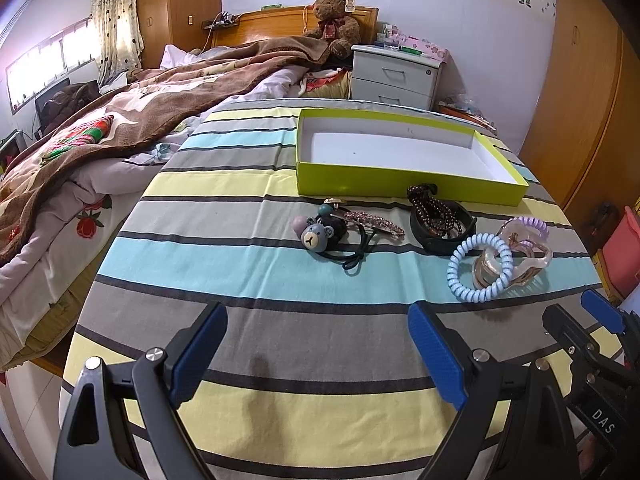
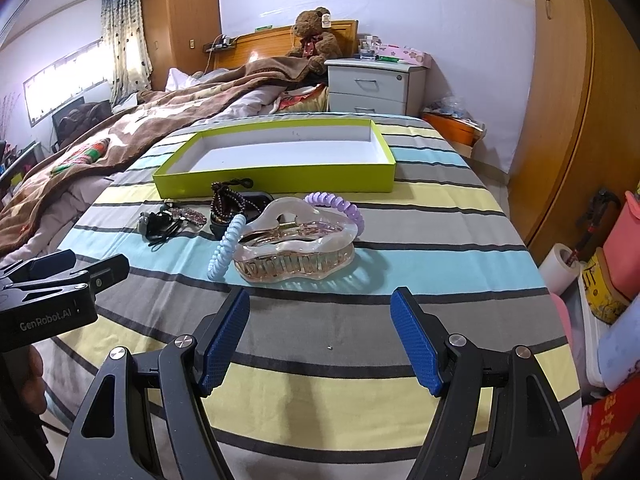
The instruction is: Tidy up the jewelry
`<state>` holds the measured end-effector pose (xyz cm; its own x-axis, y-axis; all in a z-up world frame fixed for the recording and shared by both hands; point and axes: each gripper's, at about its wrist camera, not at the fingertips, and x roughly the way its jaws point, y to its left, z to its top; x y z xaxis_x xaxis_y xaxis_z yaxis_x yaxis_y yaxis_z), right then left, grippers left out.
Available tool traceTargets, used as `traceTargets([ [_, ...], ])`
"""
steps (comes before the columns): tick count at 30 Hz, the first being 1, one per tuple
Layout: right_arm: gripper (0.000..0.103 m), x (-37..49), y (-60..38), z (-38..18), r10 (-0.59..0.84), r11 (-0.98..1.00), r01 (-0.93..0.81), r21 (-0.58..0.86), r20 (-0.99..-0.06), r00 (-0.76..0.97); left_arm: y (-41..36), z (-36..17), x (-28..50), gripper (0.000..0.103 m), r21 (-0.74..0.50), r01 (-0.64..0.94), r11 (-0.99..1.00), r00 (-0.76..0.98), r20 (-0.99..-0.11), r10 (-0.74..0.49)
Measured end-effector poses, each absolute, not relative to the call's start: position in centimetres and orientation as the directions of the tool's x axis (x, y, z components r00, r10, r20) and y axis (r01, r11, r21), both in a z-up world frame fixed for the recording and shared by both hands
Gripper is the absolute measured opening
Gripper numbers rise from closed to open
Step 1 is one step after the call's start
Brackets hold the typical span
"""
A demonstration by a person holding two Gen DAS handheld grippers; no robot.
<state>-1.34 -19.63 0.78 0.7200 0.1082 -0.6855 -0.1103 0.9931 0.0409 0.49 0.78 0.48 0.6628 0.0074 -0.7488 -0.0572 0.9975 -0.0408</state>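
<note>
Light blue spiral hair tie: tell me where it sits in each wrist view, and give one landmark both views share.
Left wrist view: the light blue spiral hair tie lies right of centre, looped around the clear hair claw.
Right wrist view: the hair tie leans on the claw's left end, just left of centre.
Shared landmark: the green box beyond it.
</note>
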Motion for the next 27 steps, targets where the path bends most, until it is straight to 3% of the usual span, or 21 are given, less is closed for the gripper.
traceTargets([
  [27, 0.073, -1.5, -19.13, 1.44, 0.11, 0.992, -0.118, 0.033, -0.672, 0.732, 0.97, 0.3, 0.44, 0.091, -0.035, -0.055, 0.998, 0.657, -0.754, 0.01],
])
